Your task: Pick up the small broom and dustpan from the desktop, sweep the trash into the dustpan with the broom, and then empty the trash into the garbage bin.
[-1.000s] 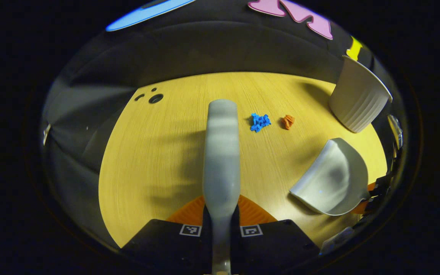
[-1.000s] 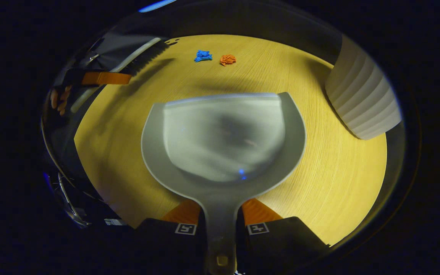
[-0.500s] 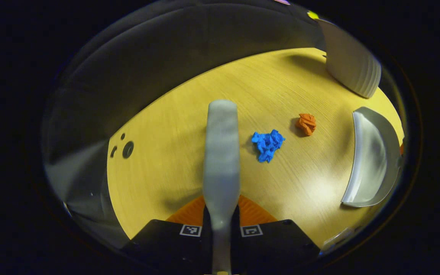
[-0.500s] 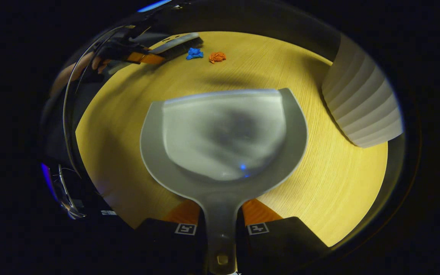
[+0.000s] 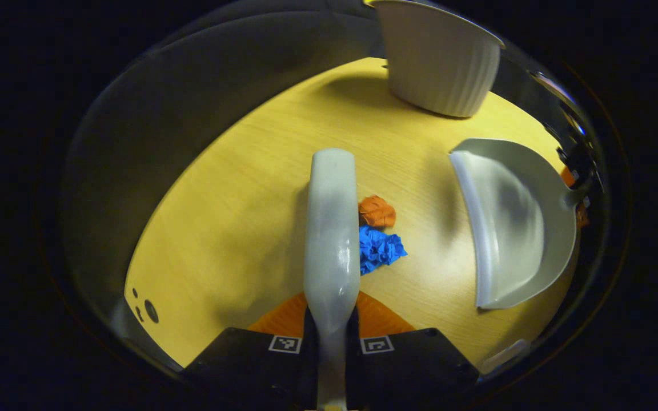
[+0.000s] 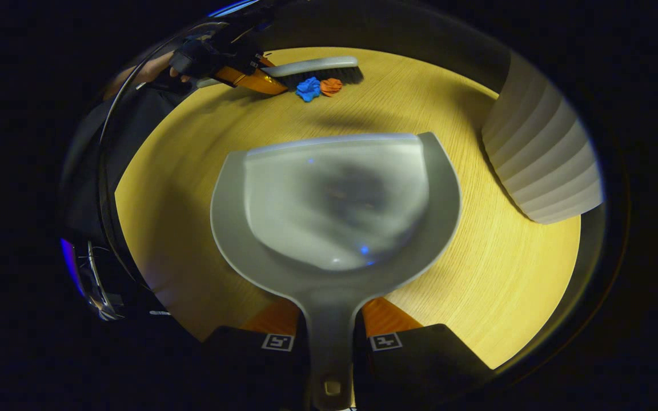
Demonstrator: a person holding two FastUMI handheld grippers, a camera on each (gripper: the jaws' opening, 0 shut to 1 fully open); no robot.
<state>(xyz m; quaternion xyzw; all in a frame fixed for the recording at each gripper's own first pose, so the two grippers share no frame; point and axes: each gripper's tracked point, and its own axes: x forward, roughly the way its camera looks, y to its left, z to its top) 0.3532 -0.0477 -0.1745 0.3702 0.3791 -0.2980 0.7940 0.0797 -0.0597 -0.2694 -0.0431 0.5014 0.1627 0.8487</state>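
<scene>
- Right gripper (image 6: 329, 334): both fingers pinch the handle of the grey dustpan (image 6: 334, 200), whose pan lies out over the wooden table (image 6: 506, 274).
- Left gripper (image 5: 329, 337): jaws clamped on the handle of the grey broom (image 5: 332, 228).
- Blue scrap (image 5: 380, 249) and orange scrap (image 5: 377, 211): touching each other, right against the broom's bristle side, between broom and dustpan.
- White ribbed bin (image 5: 437, 63): upright at the far table edge, beyond the dustpan.
</scene>
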